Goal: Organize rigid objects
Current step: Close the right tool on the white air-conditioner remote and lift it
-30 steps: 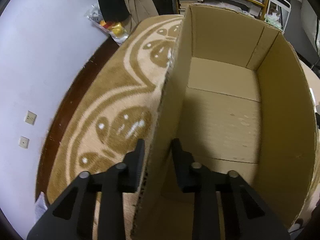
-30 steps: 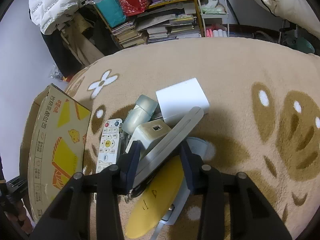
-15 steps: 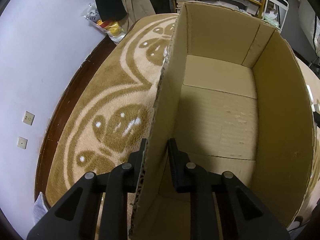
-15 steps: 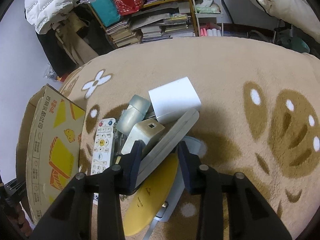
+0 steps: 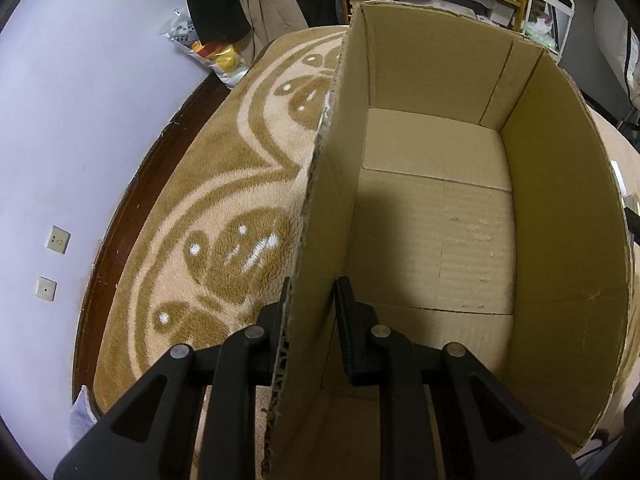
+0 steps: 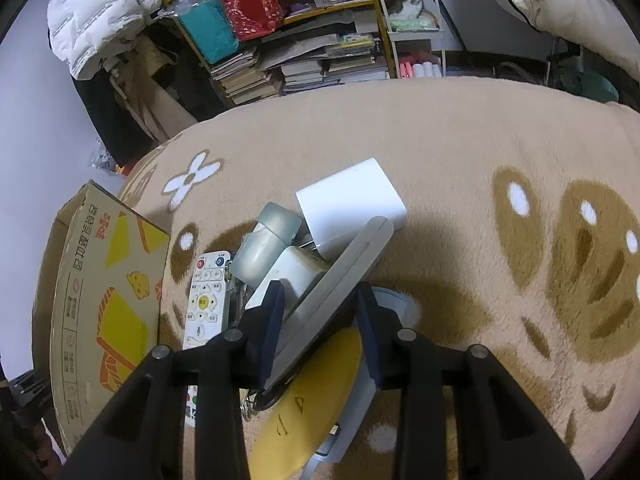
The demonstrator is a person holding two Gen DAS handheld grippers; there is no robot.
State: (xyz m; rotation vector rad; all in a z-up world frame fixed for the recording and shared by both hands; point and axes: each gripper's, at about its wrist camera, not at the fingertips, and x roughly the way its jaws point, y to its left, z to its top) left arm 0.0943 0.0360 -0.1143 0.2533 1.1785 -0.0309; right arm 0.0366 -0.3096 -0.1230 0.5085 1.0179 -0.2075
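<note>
An open, empty cardboard box (image 5: pixel 440 216) stands on the rug; my left gripper (image 5: pixel 314 300) is shut on its near left wall, one finger outside and one inside. The box's printed outside (image 6: pixel 100 296) shows at the left of the right wrist view. My right gripper (image 6: pixel 320 308) is shut on a flat grey tablet-like slab (image 6: pixel 340 276), held tilted above a pile: a white box (image 6: pixel 348 200), a grey-green cylinder (image 6: pixel 264 244), a cream adapter block (image 6: pixel 300 272), a white remote (image 6: pixel 206 296) and a yellow oval item (image 6: pixel 308 396).
A brown patterned rug (image 6: pixel 480 160) covers the floor. A white wall with sockets (image 5: pixel 56 240) is on the left. Shelves with books and bags (image 6: pixel 300 52) stand behind the rug. A bag of clutter (image 5: pixel 212 56) lies by the wall.
My left gripper has closed onto the box wall. My right gripper has lifted the grey slab slightly off the pile.
</note>
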